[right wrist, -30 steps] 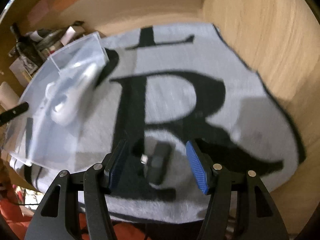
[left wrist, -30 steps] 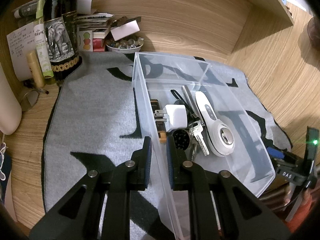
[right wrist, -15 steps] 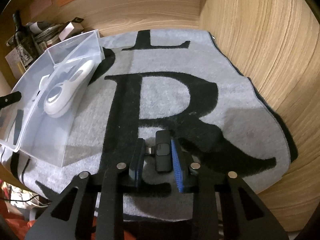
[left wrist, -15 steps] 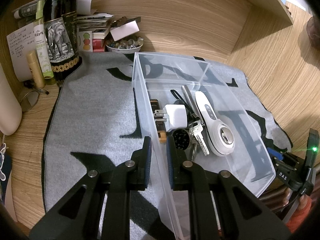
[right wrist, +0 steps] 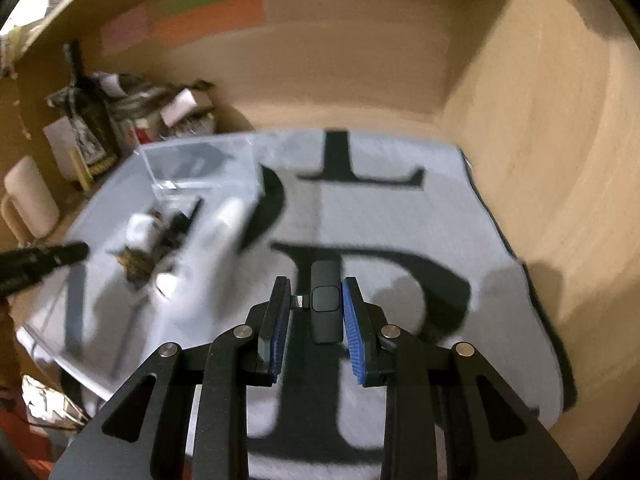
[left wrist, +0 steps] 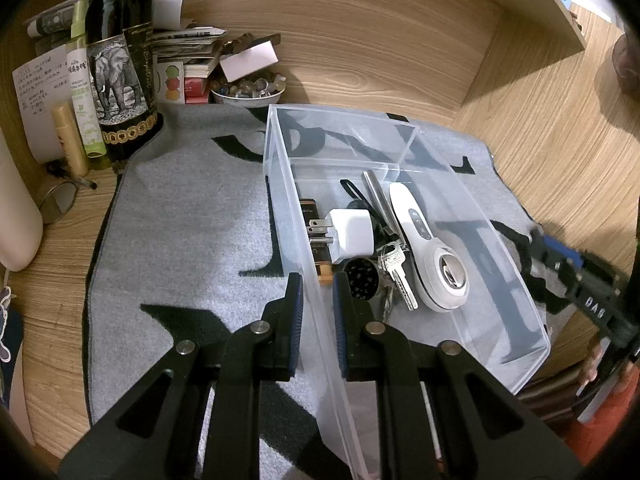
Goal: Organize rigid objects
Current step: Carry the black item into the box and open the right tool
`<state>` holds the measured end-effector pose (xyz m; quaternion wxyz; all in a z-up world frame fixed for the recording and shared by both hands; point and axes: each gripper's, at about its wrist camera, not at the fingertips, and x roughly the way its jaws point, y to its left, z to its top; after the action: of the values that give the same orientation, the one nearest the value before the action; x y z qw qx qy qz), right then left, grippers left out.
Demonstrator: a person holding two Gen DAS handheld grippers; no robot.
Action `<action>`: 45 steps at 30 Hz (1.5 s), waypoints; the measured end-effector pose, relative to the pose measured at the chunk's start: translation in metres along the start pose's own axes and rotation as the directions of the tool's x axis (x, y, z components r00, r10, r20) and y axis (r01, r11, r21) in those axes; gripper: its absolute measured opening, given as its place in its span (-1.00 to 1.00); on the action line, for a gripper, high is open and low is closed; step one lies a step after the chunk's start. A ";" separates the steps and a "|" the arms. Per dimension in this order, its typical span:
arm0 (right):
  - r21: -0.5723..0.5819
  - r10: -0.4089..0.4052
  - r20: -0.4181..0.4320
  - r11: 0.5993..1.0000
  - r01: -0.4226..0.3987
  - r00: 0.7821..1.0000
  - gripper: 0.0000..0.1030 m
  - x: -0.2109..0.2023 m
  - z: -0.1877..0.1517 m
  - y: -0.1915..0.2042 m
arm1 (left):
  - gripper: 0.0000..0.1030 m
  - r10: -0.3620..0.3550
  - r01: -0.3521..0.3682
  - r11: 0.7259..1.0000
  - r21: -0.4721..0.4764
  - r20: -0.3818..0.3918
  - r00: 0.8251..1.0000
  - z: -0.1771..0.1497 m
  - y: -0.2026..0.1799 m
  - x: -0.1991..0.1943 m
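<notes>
We are holding a two-finger gripper in each hand, both angled downward. Our left gripper (left wrist: 317,300) is clamping its blue-padded fingers (left wrist: 295,312) onto the near long wall of the clear plastic bin (left wrist: 400,136), one finger outside and one inside. Our right gripper (right wrist: 314,312) is pinching a small black dongle (right wrist: 326,300) between its ribbed blue pads (right wrist: 352,332), lifted above the grey mat (right wrist: 500,300) near its front edge.
</notes>
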<state>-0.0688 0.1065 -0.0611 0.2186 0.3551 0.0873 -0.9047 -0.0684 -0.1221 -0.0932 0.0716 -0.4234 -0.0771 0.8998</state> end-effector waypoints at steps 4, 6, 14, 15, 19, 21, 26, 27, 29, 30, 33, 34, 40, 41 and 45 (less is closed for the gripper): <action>-0.062 0.048 0.044 0.997 -0.046 0.998 -0.54 -0.001 0.019 0.022 | -0.75 -0.002 0.002 1.000 -0.003 0.001 1.000 0.000 0.001 -0.001; -0.084 0.082 0.060 0.993 -0.077 0.995 -0.54 -0.001 0.027 0.031 | -0.75 0.020 -0.020 0.999 -0.030 0.009 1.000 -0.002 0.004 -0.002; -0.184 0.177 0.050 0.969 -0.165 0.983 -0.54 0.009 0.042 0.072 | -0.75 0.020 -0.020 0.999 -0.032 0.009 1.000 -0.002 0.005 -0.003; -0.198 0.183 0.040 0.965 -0.172 0.982 -0.54 0.012 0.043 0.076 | -0.75 0.018 -0.018 0.999 -0.033 0.009 1.000 -0.002 0.004 -0.002; -0.240 0.203 -0.019 0.950 -0.202 0.979 -0.53 0.027 0.044 0.091 | -0.75 0.020 -0.019 0.999 -0.033 0.010 1.000 -0.002 0.004 -0.003; -0.248 0.208 -0.053 0.945 -0.214 0.977 -0.53 0.034 0.044 0.094 | -0.75 0.022 -0.021 0.999 -0.031 0.010 1.000 -0.003 0.004 -0.003; -0.234 0.216 -0.100 0.944 -0.234 0.971 -0.53 0.046 0.044 0.094 | -0.75 0.023 -0.023 0.999 -0.032 0.012 1.000 -0.004 0.008 -0.005; -0.228 0.221 -0.107 0.943 -0.241 0.969 -0.52 0.048 0.044 0.093 | -0.75 0.024 -0.024 0.999 -0.032 0.012 1.000 -0.003 0.008 -0.005; -0.223 0.226 -0.117 0.943 -0.247 0.967 -0.26 0.048 0.044 0.092 | -0.75 0.033 -0.032 0.999 -0.030 0.013 0.999 -0.001 0.004 -0.002; -0.220 0.231 -0.113 0.943 -0.251 0.966 -0.17 0.047 0.043 0.090 | -0.74 0.034 -0.034 0.999 -0.031 0.012 0.999 0.000 0.003 -0.002; -0.227 0.230 -0.075 0.943 -0.242 0.970 0.09 0.039 0.042 0.087 | -0.75 0.048 -0.048 0.998 -0.030 0.009 0.999 0.003 0.001 0.000; -0.230 0.230 -0.062 0.944 -0.238 0.971 0.17 0.035 0.042 0.085 | -0.74 0.056 -0.056 0.998 -0.029 0.008 0.998 0.003 0.000 0.000; -0.195 0.254 -0.008 0.948 -0.250 0.967 0.34 0.019 0.044 0.069 | -0.75 0.117 -0.116 0.993 -0.032 0.039 0.992 0.008 -0.012 -0.004; -0.186 0.256 0.000 0.950 -0.251 0.967 0.37 0.017 0.044 0.065 | -0.74 0.128 -0.127 0.991 -0.031 0.050 0.991 0.010 -0.015 -0.007; -0.173 0.264 0.023 0.951 -0.256 0.964 0.38 0.007 0.041 0.056 | -0.75 0.185 -0.183 0.983 -0.029 0.127 0.974 0.014 -0.031 -0.026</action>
<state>-0.0722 0.0413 -0.0360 0.3670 0.3232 0.1108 -0.8652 -0.0609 -0.0976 -0.0586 -0.0208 -0.3702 -0.0500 0.9274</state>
